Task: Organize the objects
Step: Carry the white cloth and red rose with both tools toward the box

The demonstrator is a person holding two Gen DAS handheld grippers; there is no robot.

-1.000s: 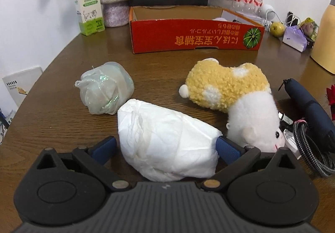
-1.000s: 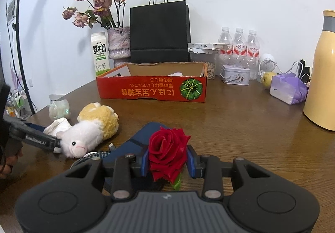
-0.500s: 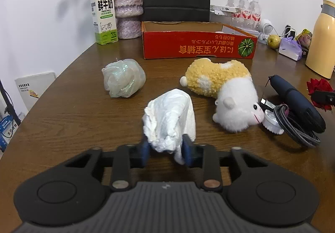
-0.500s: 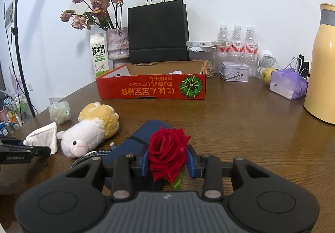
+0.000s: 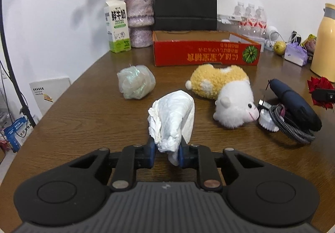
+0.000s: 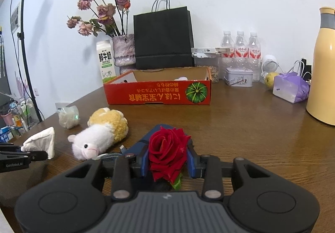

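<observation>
Left gripper (image 5: 166, 152): clenched on white crumpled tissue wad (image 5: 171, 115), blue pads pinching its lower end, bulk standing up ahead of the fingers; held clear of the table, in front of the red cardboard box (image 5: 206, 53) and well apart from it. Right gripper (image 6: 168, 161): clamped on red rose (image 6: 167, 152), bloom filling the gap, also short of the box. Between grippers and box, on brown table (image 5: 83, 120): plush sheep toy (image 5: 227, 94), iridescent plastic ball (image 5: 136, 82) left of it, dark blue pouch (image 5: 293, 103) with coiled cable (image 5: 289, 124) to the right. Beyond the box: milk carton (image 5: 117, 25), black paper bag (image 5: 185, 1). Step in hand, by judgement: carry to box. Advisable: lift high enough to clear the toy and box wall, hold pinch firm since soft tissue may slip, release only once above the open interior.
</observation>
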